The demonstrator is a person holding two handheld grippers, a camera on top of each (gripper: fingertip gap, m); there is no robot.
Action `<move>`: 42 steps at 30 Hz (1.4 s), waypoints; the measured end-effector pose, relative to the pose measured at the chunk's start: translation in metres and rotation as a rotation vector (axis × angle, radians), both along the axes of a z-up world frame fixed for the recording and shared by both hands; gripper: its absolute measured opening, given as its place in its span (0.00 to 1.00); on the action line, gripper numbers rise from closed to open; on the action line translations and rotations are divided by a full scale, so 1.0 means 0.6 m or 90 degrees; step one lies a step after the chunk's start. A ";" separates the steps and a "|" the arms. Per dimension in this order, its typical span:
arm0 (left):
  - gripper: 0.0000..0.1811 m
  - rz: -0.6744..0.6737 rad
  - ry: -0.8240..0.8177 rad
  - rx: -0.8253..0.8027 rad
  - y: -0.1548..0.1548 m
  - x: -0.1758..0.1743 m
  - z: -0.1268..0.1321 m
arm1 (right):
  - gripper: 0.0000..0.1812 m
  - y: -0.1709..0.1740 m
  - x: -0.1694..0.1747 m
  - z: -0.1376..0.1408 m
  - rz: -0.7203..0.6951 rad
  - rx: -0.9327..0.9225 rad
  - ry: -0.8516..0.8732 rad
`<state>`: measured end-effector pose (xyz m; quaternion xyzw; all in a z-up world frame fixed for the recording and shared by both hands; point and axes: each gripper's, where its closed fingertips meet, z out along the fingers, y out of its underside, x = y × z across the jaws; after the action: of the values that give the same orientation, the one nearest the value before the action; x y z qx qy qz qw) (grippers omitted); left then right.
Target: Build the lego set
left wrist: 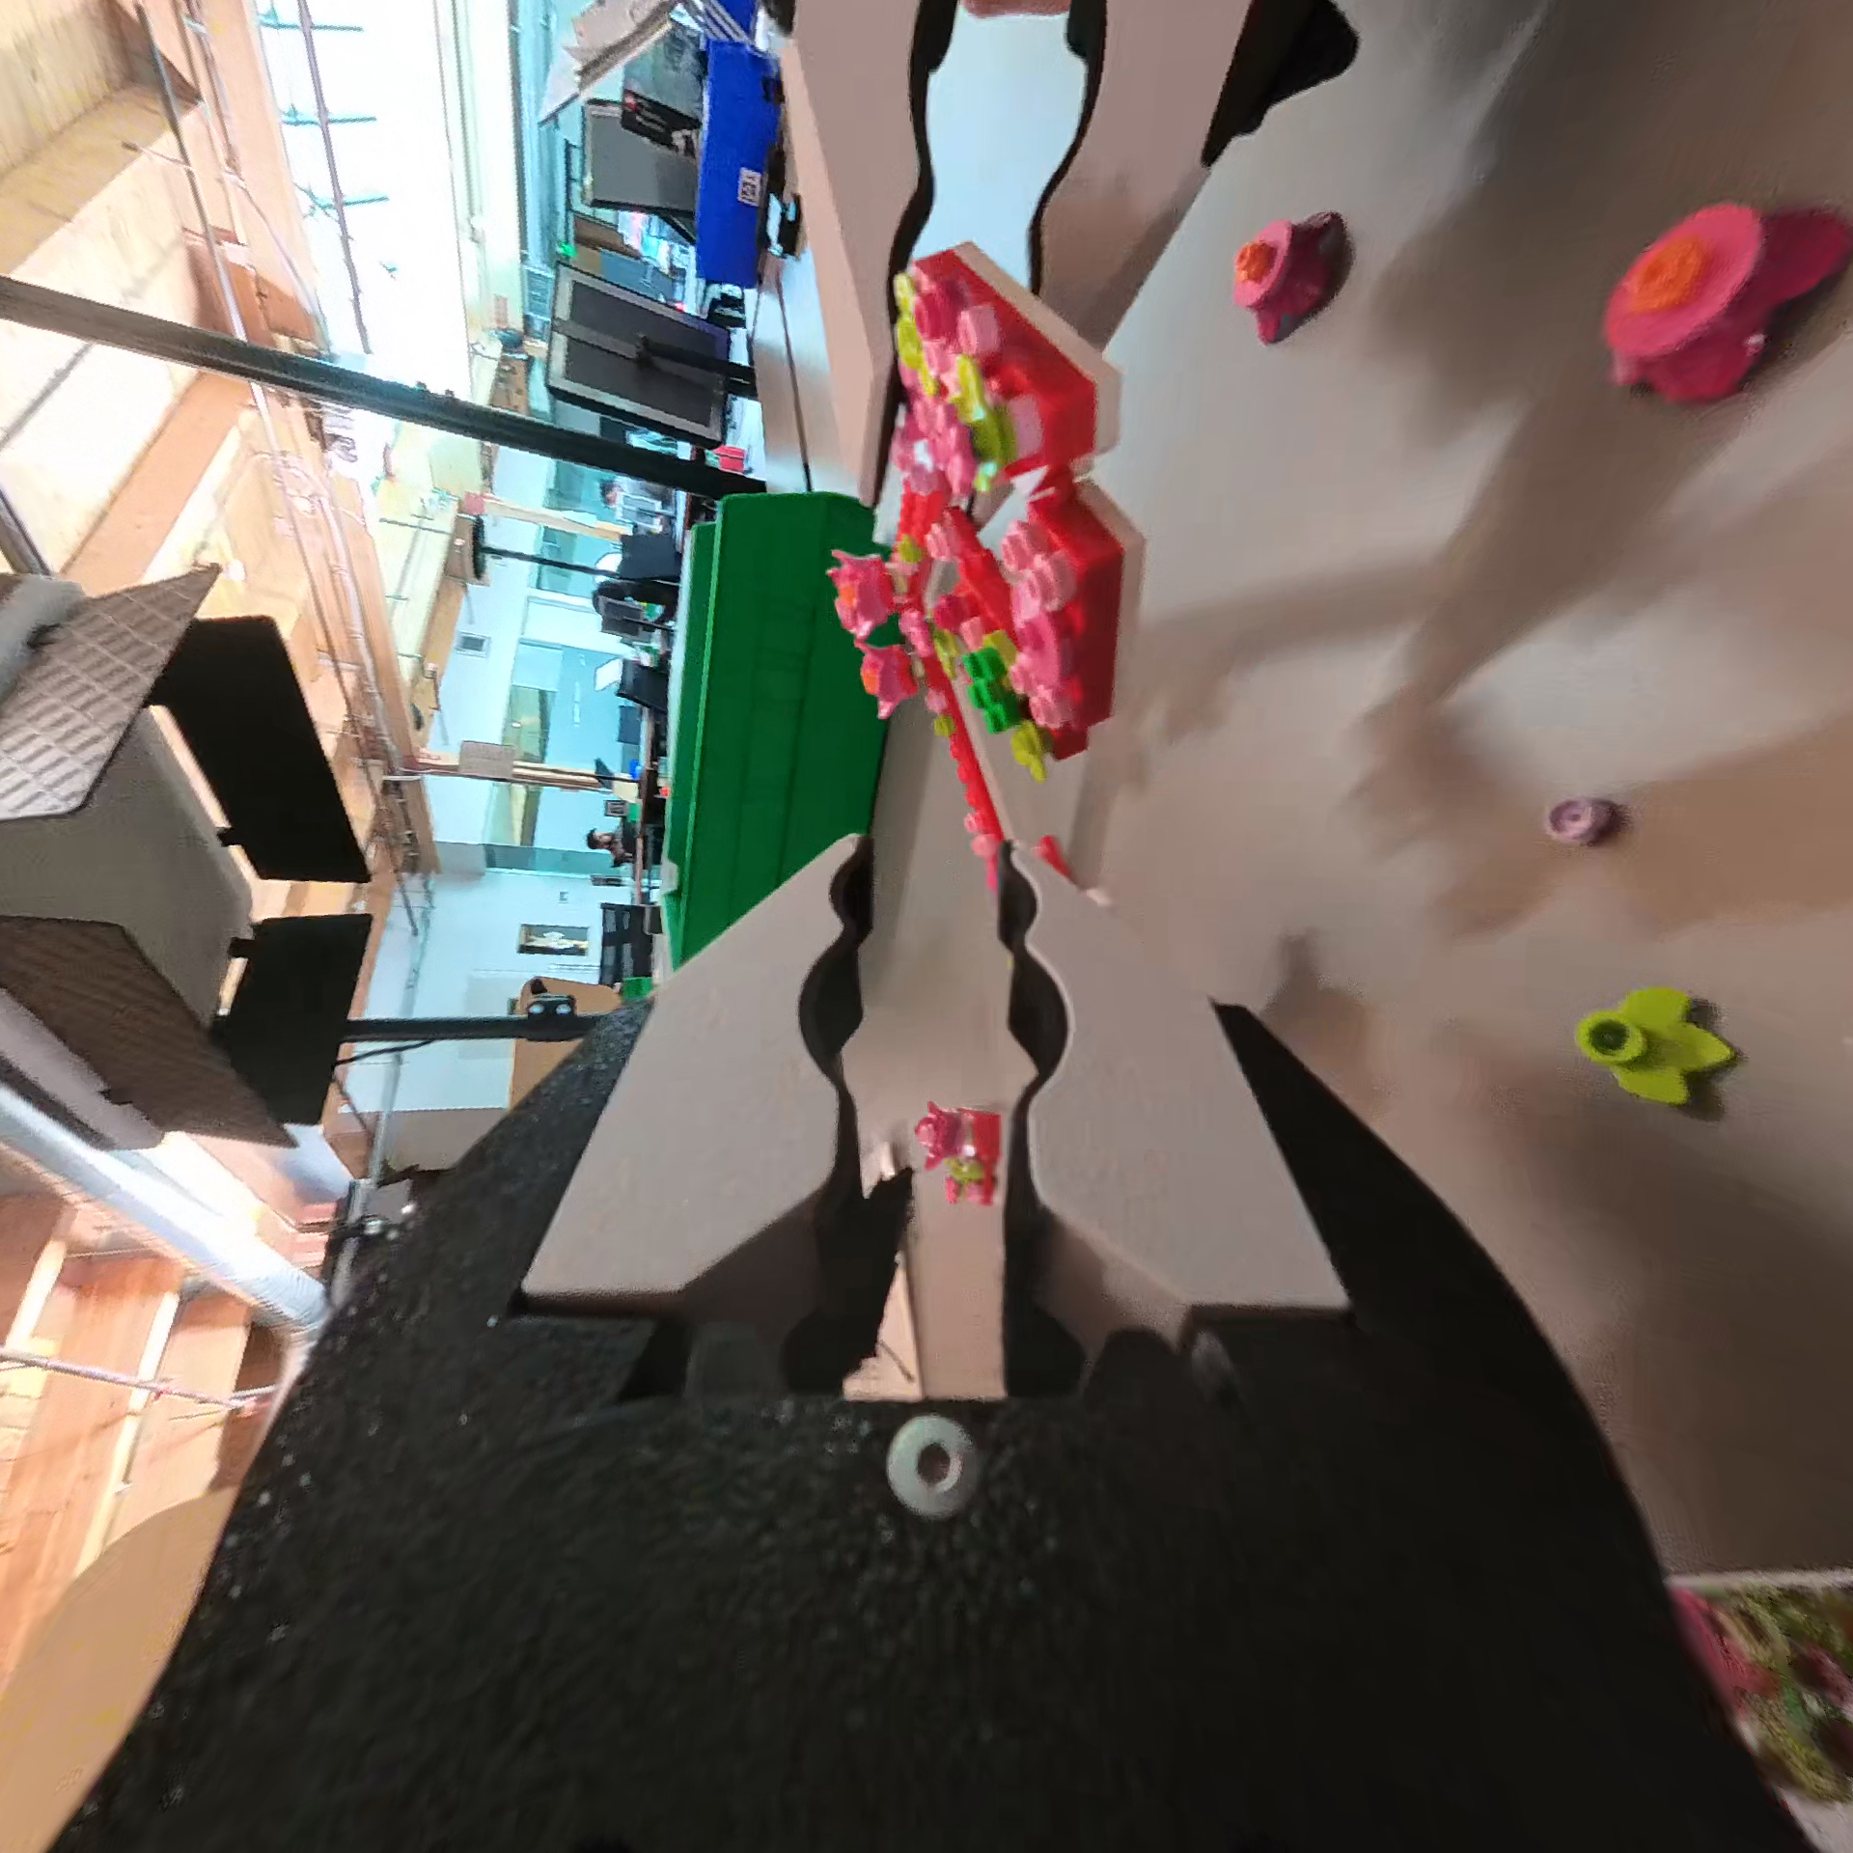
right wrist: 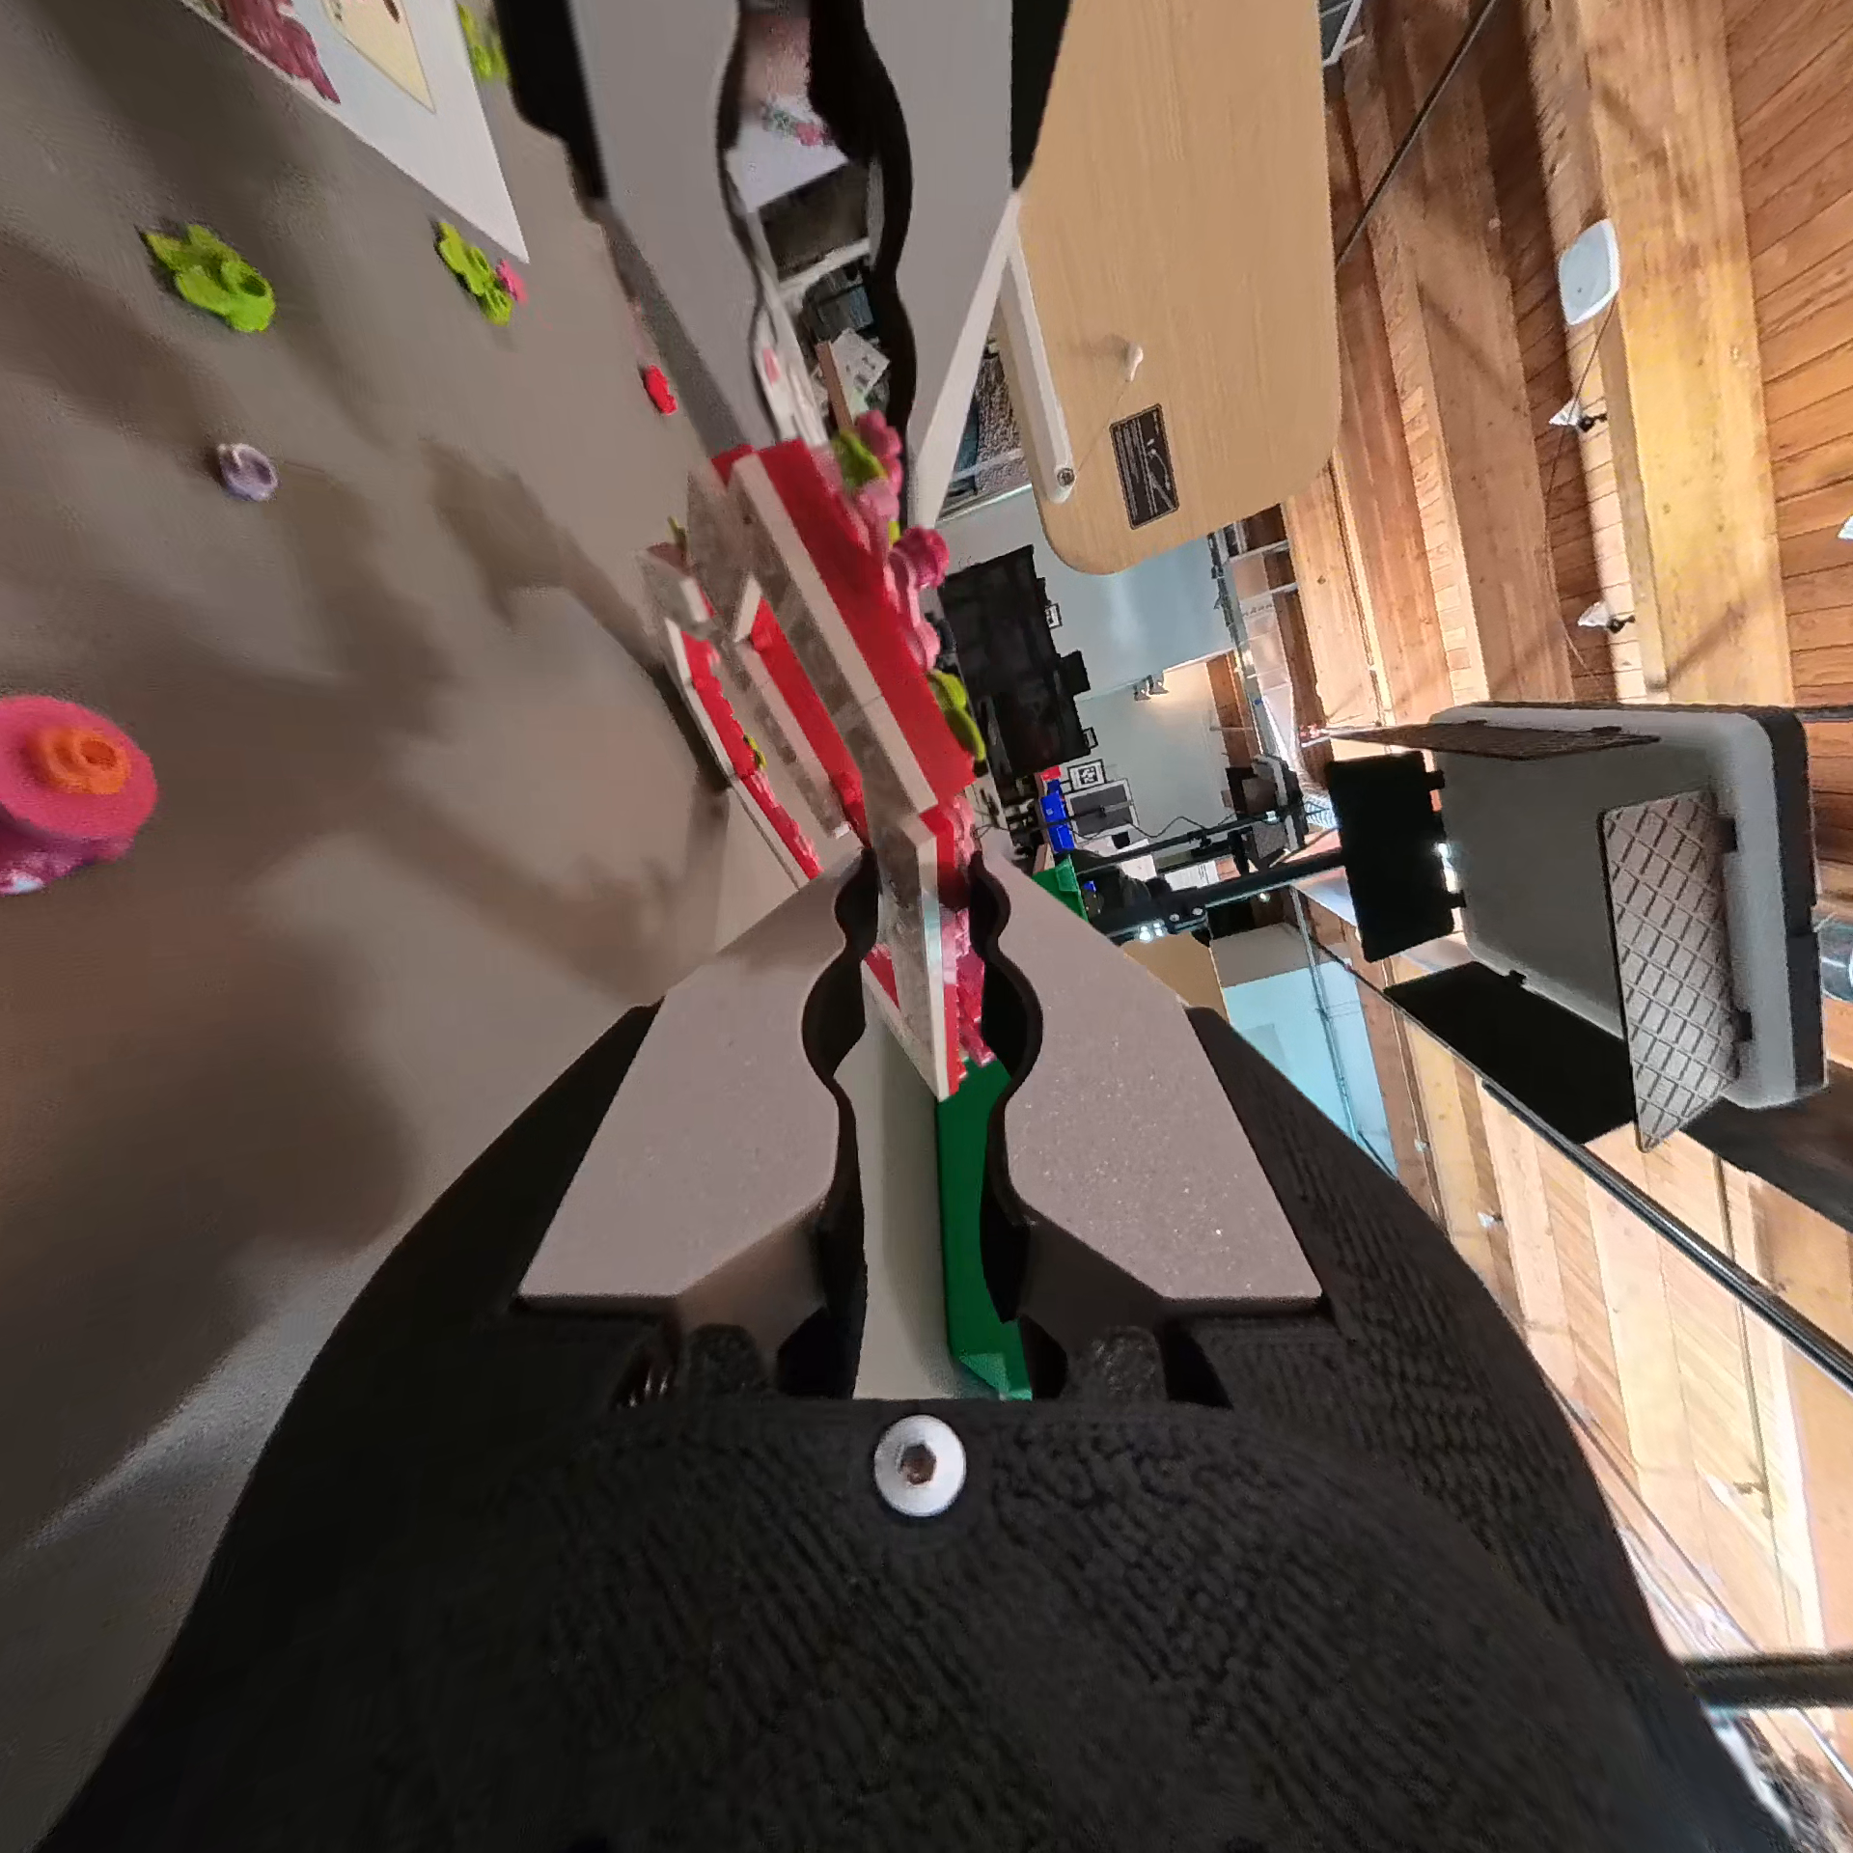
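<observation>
Left wrist view: camera rolled sideways, grey counter (left wrist: 1404, 602) runs down the right. Left tongs (left wrist: 933, 852) stand apart; one tip touches the red edge of the lego build (left wrist: 1013, 562), the other tip is clear of it, so no grip on the piece. Build = red plates on white, covered in pink and lime flowers, standing on edge beside a green tray (left wrist: 782, 682). Right tongs (left wrist: 968, 201) reach in from the far side at the build's upper plate. Loose on the counter: two large pink flowers (left wrist: 1695, 311), a lilac stud (left wrist: 1582, 820), a lime leaf piece (left wrist: 1649, 1043).

Right wrist view: right tongs (right wrist: 922, 882) are clamped on the build (right wrist: 852, 682), its white-and-red edge sandwiched between the tips. Printed instruction sheet (right wrist: 401, 110) lies further along the counter.
</observation>
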<state>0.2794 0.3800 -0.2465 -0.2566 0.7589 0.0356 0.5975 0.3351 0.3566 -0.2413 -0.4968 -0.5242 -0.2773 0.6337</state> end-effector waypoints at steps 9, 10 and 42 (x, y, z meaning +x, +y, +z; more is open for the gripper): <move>0.22 -0.069 -0.074 -0.013 -0.036 0.009 -0.001 | 0.08 -0.002 -0.007 0.010 0.010 -0.009 0.043; 0.19 -0.075 -0.098 -0.003 -0.040 0.013 0.006 | 0.09 -0.002 -0.008 0.011 0.010 -0.009 0.045; 0.07 -0.095 -0.179 -0.049 -0.030 0.034 -0.003 | 0.15 -0.017 -0.005 0.018 0.055 -0.043 0.114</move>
<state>0.2998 0.3618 -0.2483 -0.2246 0.6856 -0.0744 0.6885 0.3318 0.3467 -0.2306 -0.5177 -0.4956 -0.1861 0.6722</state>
